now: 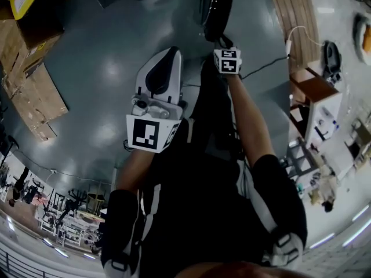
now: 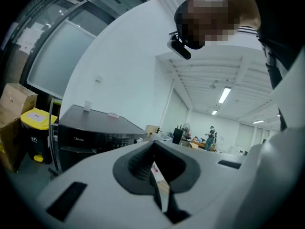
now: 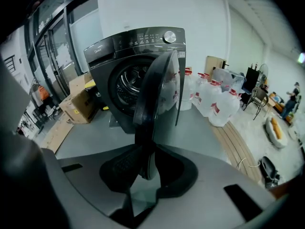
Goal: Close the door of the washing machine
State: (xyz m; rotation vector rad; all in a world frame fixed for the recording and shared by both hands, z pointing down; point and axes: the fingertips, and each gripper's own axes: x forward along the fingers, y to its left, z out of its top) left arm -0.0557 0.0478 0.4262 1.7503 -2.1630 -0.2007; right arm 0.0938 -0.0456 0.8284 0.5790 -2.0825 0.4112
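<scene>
Now the right tongs sit half-open around the edge of the door, swung out from the washing machine; left tongs narrow, empty. Next, probably: push it home.

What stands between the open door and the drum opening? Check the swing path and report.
Nothing visible. The door hangs open before the drum opening, with only bare space between them. Its edge sits between the right gripper's jaws.

The washing machine has its open door edge-on between the right gripper's parted jaws.
</scene>
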